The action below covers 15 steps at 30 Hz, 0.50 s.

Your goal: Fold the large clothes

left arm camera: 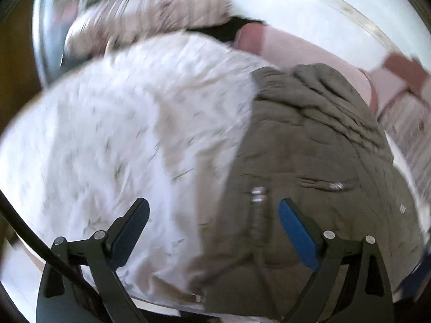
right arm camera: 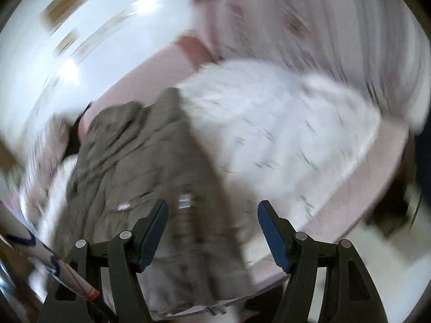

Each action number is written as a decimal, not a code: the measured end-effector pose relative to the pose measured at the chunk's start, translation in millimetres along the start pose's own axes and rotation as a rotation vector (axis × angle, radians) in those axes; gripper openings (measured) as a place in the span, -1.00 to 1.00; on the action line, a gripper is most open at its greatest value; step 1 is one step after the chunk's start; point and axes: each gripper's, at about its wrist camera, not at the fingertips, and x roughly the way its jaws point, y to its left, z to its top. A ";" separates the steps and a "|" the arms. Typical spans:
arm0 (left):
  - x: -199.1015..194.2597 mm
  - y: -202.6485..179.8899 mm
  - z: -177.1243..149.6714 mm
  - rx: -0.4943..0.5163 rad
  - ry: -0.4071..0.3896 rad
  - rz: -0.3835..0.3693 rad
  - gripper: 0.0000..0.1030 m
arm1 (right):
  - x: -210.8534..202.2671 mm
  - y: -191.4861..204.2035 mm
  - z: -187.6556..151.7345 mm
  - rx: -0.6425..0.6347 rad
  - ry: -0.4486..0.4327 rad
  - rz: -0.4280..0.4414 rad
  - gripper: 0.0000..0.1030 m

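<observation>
Looking down through both wrist views, I see my left gripper (left arm camera: 212, 223) and right gripper (right arm camera: 212, 226), jaws spread wide and holding nothing. Beneath them lies a crumpled olive-brown quilted jacket with a metal zip (left arm camera: 309, 161) (right arm camera: 140, 161), touching a white garment flecked with small grey marks (left arm camera: 129, 123) (right arm camera: 282, 123). Both rest on a pale pink sheet (left arm camera: 309, 51) (right arm camera: 377, 167). Motion blur smears everything else.

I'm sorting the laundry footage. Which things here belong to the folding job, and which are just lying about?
For the job:
olive-brown quilted jacket
white patterned garment
pink garment

Lying about:
rolled paper tube
dark item behind the pile
</observation>
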 end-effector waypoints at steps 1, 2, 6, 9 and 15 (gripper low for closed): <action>4.9 8.7 0.8 -0.043 0.026 -0.030 0.82 | 4.9 -13.8 2.0 0.070 0.019 0.023 0.42; 10.7 16.4 1.6 -0.084 0.054 -0.068 0.82 | 9.1 -24.0 2.8 0.126 0.035 0.048 0.42; 16.5 21.0 -1.4 -0.127 0.070 -0.130 0.82 | 14.4 -29.3 -1.6 0.196 0.065 0.123 0.42; 16.3 15.5 -6.2 -0.118 0.079 -0.163 0.82 | 22.1 -17.6 -7.6 0.168 0.117 0.171 0.42; 7.1 -7.5 -29.7 -0.047 0.093 -0.158 0.82 | 24.3 9.5 -32.8 0.079 0.187 0.191 0.41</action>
